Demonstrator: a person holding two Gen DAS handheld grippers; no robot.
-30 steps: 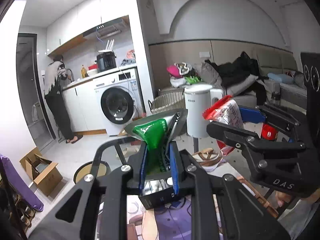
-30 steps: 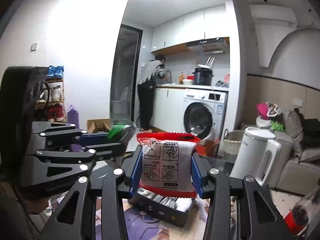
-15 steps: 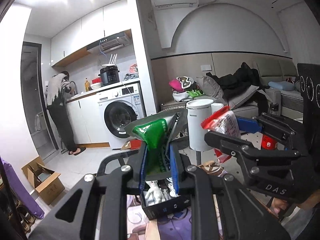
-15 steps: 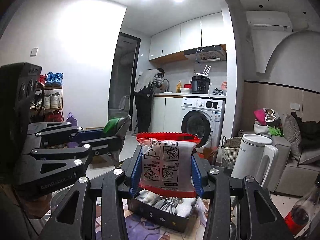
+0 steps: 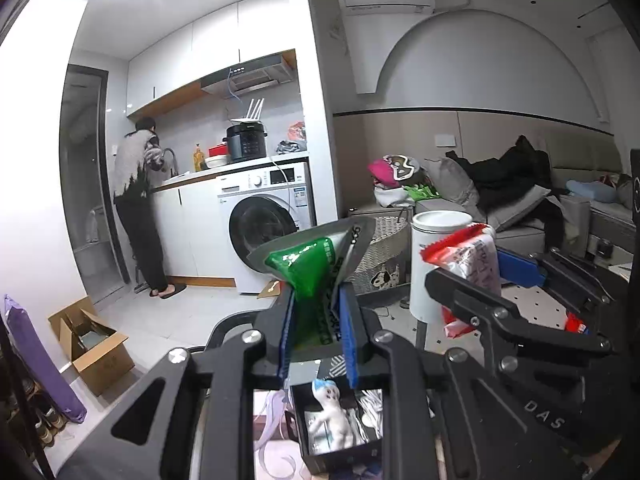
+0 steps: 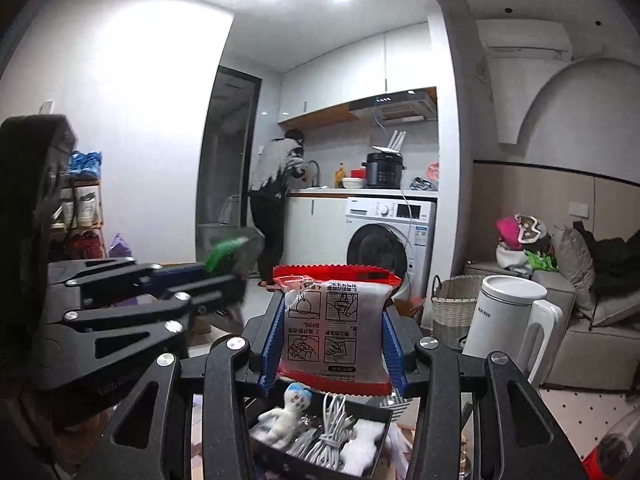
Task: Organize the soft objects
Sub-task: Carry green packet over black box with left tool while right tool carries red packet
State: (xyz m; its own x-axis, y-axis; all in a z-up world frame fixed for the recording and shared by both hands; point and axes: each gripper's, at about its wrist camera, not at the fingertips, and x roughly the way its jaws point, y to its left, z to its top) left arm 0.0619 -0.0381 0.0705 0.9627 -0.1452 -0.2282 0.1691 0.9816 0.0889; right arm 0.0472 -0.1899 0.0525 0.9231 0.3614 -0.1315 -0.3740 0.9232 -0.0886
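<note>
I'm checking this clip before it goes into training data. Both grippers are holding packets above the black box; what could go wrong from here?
1. The left gripper pinches only the lower part of the green packet; its puffy top flares out, so it might slip or burst.
2. The black box already holds a plush doll and white cable, so the red-and-white packet may not sit flat.
3. The right gripper works close beside the white kettle and could knock it.

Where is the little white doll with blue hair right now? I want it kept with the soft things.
The white doll lies in the black box just below both grippers, left of the coiled white cable in the right wrist view.
</note>
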